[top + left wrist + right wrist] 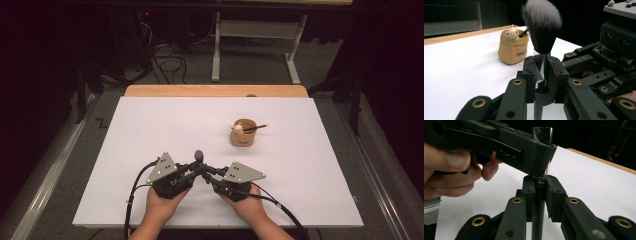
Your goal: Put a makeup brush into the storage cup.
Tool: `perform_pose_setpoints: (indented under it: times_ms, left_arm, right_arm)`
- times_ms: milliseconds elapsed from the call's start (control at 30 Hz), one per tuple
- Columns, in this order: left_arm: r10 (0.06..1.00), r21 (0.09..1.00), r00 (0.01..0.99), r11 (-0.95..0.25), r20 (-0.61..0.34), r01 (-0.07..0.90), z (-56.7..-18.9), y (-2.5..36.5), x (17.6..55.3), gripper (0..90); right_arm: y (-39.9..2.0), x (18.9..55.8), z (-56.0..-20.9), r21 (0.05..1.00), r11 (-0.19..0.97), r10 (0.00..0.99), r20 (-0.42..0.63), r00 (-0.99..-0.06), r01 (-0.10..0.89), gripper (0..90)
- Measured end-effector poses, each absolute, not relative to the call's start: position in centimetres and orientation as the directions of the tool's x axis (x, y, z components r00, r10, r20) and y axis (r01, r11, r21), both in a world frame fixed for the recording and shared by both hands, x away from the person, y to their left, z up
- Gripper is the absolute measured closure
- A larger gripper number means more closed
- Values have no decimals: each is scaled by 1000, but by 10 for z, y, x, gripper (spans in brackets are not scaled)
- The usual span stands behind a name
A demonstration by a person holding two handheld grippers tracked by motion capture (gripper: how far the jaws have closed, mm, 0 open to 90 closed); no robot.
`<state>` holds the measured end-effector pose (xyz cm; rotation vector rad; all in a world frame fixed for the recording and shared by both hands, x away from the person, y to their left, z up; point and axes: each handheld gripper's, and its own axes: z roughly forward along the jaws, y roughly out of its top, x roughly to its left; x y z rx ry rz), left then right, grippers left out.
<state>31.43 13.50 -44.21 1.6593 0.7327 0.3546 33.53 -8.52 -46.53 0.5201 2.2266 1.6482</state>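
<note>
Makeup brush (pixel 541 27) stood upright, bristles at twelve o'clock, left gripper (pixel 542 75) pinching its ferrule and right gripper (pixel 539 195) pinching the handle below, seemingly for a handover toward the sack-shaped holder (pixel 243 134).

the makeup brush (pixel 541 27) has soft, fine bristles, dark at the root and pale at the tips, above a glossy, mirror-like metal ferrule and a smooth black handle. the left tongs (pixel 541 82) and right tongs (pixel 540 200) look like matt black plastic with brass-coloured rivets; their top plates are dull grey metal. the surface (pixel 165 125) is a matt white sheet, smooth, over pale wood at the far edge. the small pot (pixel 512 48) looks like glazed tan ceramic, faintly shiny.
</note>
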Motion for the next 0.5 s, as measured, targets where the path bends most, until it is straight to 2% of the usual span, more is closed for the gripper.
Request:
perform_pose_setpoints:
  times_ms: [100, 300, 500]
  left_arm:
    - [633, 960, 756, -69, -167, 270, -442, 135, 315, 768]
    - [633, 960, 754, -61, -176, 275, -442, 136, 315, 614]
    - [646, 962, 744, -49, -174, 267, -440, 138, 315, 532]
  right_arm:
    - [-85, 336, -465, 959, 267, 468, -41, -883, 97, 806]
    - [-86, 336, -465, 957, 269, 476, -38, -878, 104, 806]
    - [-87, 337, -466, 958, 264, 479, -32, -877, 110, 806]
